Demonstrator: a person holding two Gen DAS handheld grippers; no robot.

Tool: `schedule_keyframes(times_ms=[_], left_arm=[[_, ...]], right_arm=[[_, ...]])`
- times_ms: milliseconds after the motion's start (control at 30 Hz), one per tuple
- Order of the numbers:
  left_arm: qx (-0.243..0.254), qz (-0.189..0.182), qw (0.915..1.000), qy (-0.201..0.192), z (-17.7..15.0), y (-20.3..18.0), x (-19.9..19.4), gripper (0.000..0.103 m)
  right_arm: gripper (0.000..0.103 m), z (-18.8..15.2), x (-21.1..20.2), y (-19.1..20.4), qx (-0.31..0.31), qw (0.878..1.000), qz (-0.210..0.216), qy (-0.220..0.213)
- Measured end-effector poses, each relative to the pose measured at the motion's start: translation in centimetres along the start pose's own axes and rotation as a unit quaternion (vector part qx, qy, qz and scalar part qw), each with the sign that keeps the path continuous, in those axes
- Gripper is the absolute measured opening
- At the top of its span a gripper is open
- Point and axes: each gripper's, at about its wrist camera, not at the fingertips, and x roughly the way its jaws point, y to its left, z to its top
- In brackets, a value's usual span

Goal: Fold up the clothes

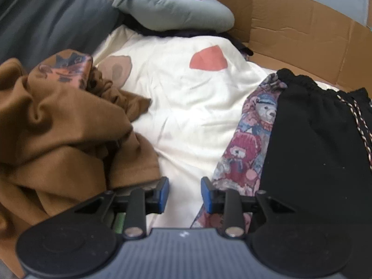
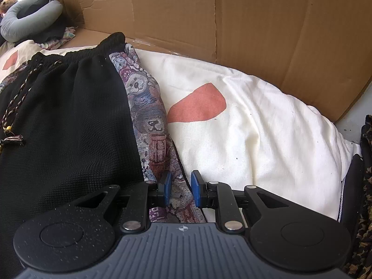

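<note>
Cardboard box [image 2: 255,23] walls bedding; black shorts [image 2: 69,116] (bear-print trim) on top.

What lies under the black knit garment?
The black knit garment lies on a teddy-bear print fabric, which rests on the cream bedding. How far the print extends underneath is hidden.

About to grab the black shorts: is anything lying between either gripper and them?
Nothing visible. The right gripper is open over the teddy-bear side panel of the black shorts. The left gripper is open beside their other edge; the brown garment lies opposite.
</note>
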Motion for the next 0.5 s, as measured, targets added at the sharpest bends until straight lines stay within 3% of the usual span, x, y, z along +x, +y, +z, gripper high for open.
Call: schedule_keyframes(times_ms=[500], left_arm=[[0.015,-0.008,0.9997,-0.016,-0.5,-1.5,-0.5,0.031]], right_arm=[[0.025,-0.2,0.1,-0.1,0.001,1.000,0.001,-0.006]])
